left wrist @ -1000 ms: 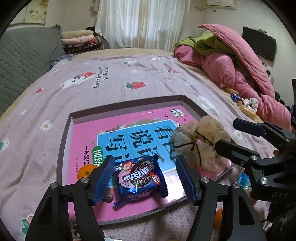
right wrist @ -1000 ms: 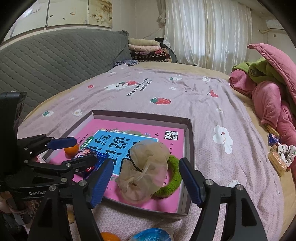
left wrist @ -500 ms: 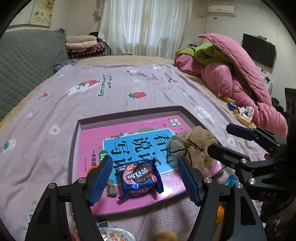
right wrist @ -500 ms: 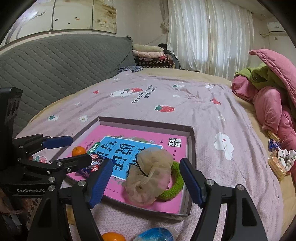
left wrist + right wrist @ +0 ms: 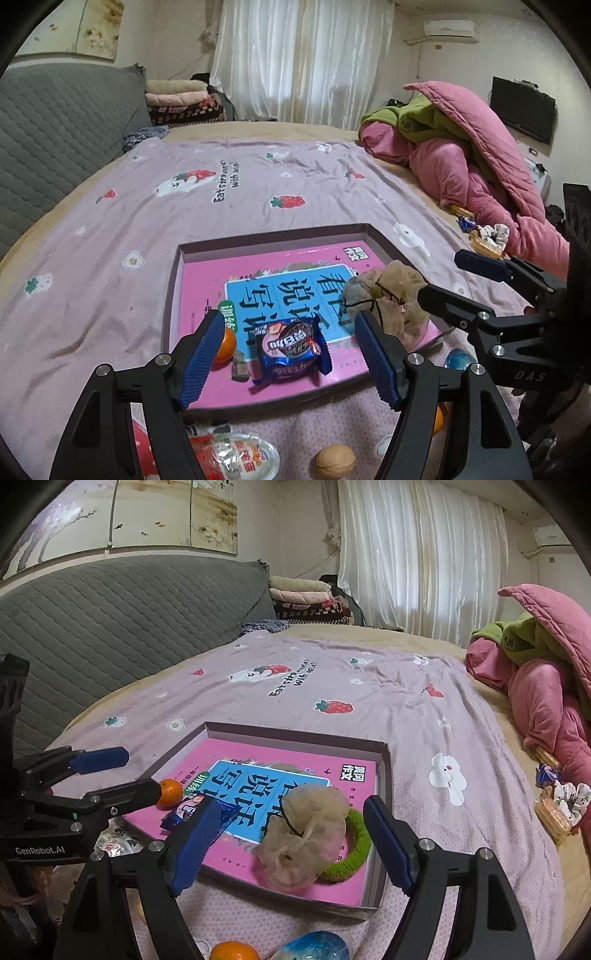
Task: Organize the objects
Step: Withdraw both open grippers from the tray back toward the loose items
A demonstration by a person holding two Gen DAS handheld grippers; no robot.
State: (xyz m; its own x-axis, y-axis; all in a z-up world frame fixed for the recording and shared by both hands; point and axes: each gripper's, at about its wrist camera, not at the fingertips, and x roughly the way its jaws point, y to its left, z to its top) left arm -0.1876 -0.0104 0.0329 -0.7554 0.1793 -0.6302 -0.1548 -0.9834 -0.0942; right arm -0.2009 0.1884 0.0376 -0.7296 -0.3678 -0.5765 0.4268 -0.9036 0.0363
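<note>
Bed (image 5: 258, 192): strawberry-print sheet.
Tray (image 5: 273, 236): holds cookie pack (image 5: 290, 345), tangerine (image 5: 169, 793), scrunchies.
Outside tray: walnut (image 5: 335, 467), others.
Left hand-held gripper (image 5: 290, 363), right hand-held gripper (image 5: 286, 843): both just opening, empty.

One tray (image 5: 382, 760), two tangerines (image 5: 169, 793) (image 5: 232, 952) (one inside), one cookie packet (image 5: 291, 345), one walnut (image 5: 335, 467)

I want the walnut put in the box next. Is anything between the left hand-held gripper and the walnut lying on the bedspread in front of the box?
Nothing visible blocks it. The walnut lies on bare bedspread just below the open left hand-held gripper, with the red-labelled packet off to its left, apart from it. The box sits just beyond.
</note>
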